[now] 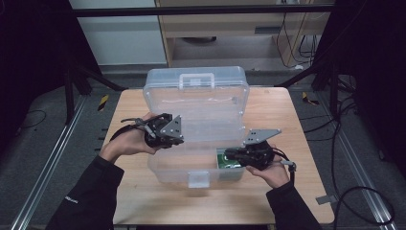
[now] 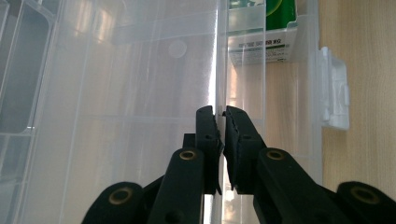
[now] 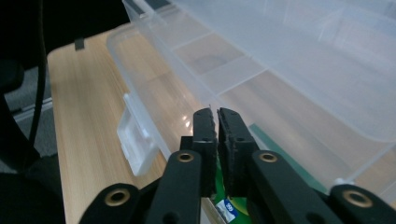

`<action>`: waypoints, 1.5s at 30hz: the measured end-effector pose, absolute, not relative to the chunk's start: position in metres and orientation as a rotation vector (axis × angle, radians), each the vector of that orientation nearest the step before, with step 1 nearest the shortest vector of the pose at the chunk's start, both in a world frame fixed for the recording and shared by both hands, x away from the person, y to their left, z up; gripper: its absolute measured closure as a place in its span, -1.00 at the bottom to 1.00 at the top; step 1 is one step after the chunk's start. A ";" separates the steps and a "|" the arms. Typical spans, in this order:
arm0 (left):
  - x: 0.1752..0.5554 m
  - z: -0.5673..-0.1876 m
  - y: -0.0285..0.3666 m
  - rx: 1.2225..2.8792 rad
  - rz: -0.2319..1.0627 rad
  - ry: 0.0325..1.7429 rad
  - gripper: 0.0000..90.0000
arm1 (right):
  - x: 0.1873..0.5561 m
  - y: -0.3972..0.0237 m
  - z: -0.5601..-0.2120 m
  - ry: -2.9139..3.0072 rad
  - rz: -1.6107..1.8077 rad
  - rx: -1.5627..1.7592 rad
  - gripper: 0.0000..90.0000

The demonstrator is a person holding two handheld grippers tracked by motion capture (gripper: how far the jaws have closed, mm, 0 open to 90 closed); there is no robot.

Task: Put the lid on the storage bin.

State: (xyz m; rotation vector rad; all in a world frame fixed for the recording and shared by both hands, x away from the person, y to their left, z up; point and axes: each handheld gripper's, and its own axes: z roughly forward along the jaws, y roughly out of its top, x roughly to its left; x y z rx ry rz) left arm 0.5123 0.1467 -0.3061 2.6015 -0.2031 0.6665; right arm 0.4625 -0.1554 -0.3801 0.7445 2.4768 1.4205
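A clear plastic compartment box (image 1: 182,170) stands on the wooden table with its lid (image 1: 196,93) raised behind it. A green packet (image 1: 224,162) lies in the base's right front compartment, its white printed side (image 2: 261,49) toward the left gripper view. My left gripper (image 1: 179,136) reaches in from the box's left end. Its jaws (image 2: 220,112) are shut on a thin clear wall (image 2: 217,56) that runs along the base. My right gripper (image 1: 229,154) hovers over the right end of the base, just above the green packet (image 3: 285,158). Its jaws (image 3: 217,112) are shut with nothing between them.
The box's front latch (image 1: 198,178) hangs over bare tabletop (image 1: 158,201) near the person. The lid's handle (image 1: 196,79) is at the back. Metal rails and cables run along the floor on both sides of the table.
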 end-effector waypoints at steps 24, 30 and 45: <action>0.510 -0.308 0.148 2.596 0.660 -0.216 0.85 | 0.477 -0.183 -0.341 2.122 1.645 0.910 1.00; 0.509 -0.310 0.147 2.593 0.654 -0.218 0.85 | 0.493 -0.194 -0.345 2.063 1.626 1.030 1.00; 0.502 -0.318 0.147 2.588 0.635 -0.250 0.83 | 0.510 -0.198 -0.355 2.054 1.579 1.090 1.00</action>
